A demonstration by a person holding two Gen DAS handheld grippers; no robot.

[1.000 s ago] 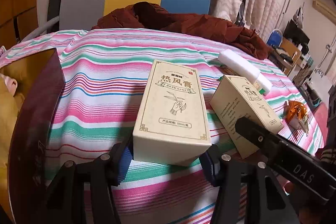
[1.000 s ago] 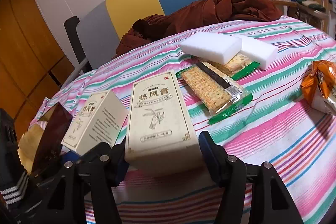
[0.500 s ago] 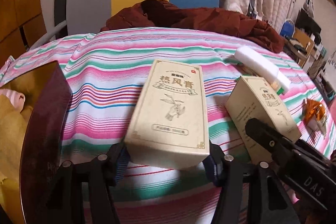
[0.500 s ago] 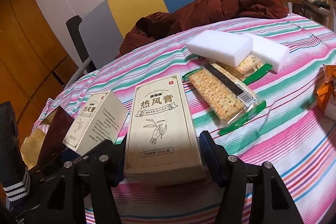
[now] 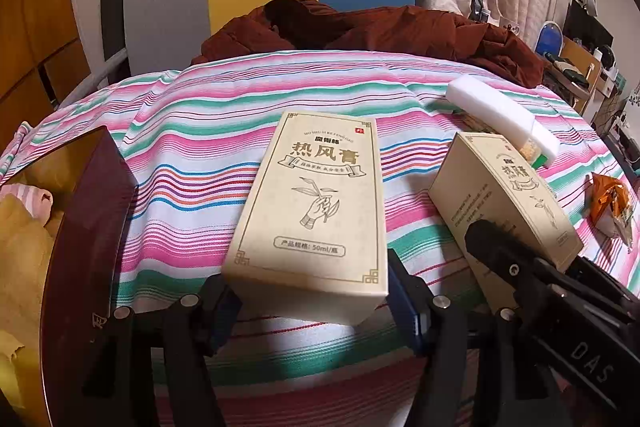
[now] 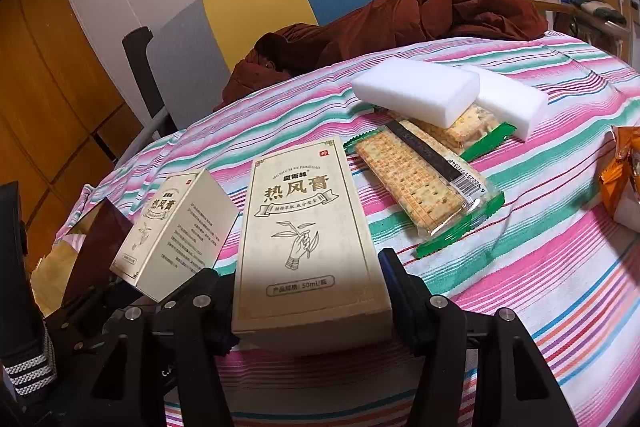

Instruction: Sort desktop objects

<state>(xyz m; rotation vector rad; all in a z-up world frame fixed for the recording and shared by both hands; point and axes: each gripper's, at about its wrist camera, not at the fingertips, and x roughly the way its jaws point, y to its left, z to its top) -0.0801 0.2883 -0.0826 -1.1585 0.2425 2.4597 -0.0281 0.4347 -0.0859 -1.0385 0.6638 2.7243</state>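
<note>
i see each gripper with a tall cream cardboard box between its fingers. my left gripper is opening around its box; my right gripper is closing on the other, above the striped tablecloth.

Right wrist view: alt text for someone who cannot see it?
The right gripper clamps a cream box with Chinese lettering over a striped tablecloth. A matching box tilts to its left; cracker packets and two white sponges lie beyond.
</note>
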